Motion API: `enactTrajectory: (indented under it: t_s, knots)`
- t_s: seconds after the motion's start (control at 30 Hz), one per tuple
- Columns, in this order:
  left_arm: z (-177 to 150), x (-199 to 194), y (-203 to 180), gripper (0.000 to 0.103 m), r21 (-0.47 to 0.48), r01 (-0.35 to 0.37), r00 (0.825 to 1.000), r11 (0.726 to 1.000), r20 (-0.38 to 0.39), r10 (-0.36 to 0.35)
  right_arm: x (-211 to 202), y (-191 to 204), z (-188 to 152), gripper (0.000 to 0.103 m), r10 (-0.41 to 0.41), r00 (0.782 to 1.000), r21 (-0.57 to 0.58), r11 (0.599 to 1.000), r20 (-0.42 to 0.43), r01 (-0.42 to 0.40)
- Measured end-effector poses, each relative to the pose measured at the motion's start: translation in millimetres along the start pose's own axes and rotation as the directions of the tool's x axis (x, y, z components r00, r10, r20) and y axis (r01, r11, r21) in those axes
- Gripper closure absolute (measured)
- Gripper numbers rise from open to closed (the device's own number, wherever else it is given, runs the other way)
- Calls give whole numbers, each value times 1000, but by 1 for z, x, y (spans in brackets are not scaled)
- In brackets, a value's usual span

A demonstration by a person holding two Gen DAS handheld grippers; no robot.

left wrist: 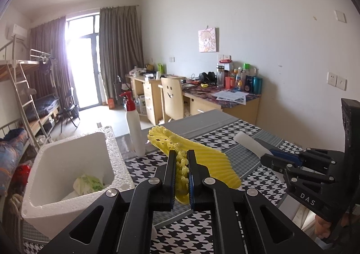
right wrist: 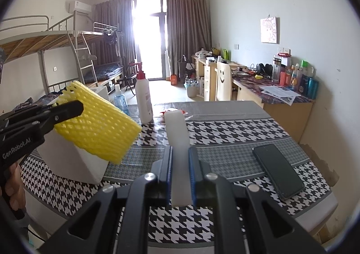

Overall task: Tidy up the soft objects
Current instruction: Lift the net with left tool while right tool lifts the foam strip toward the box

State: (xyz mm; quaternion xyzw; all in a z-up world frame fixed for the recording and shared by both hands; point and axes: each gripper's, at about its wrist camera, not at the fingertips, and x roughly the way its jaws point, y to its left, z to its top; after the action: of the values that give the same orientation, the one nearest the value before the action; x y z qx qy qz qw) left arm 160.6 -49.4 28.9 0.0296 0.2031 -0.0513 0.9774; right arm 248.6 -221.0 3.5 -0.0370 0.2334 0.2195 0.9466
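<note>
Open white polystyrene box [left wrist: 67, 159] on the houndstooth tablecloth [right wrist: 225, 132] — a pale green-printed packet [left wrist: 88, 184] inside. Left gripper [left wrist: 181, 164], raised beside the box, clamps a yellow foam net sleeve [left wrist: 202, 157]; right gripper [right wrist: 180, 164] — tilted slightly downward — grips a white foam strip [right wrist: 177, 132]

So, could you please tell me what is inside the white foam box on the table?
In the white foam box lies a crumpled pale green wrapper on something white. The near wall hides the rest of the bottom, so whether more is in there cannot be told.
</note>
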Motion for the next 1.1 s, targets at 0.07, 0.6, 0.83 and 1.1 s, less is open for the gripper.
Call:
enactTrajectory:
  t_s: [0.07, 0.6, 0.83, 1.1]
  knots:
    - [0, -2, 1, 94, -2, -2, 1000, 1000, 3, 2, -1, 1, 1, 86, 3, 1000, -4, 1000, 3, -3]
    - [22, -5, 4, 94, -4, -24, 999, 1000, 28, 24, -4, 6, 15, 86, 30, 999, -8, 1000, 40, -30]
    - [24, -8, 15, 94, -14, -67, 997, 998, 37, 68, -5, 16, 23, 86, 48, 997, -34, 998, 59, -46]
    - [31, -12, 25, 94, -32, -98, 993, 995, 60, 99, 0, 29, 28, 86, 76, 995, -56, 996, 63, -72]
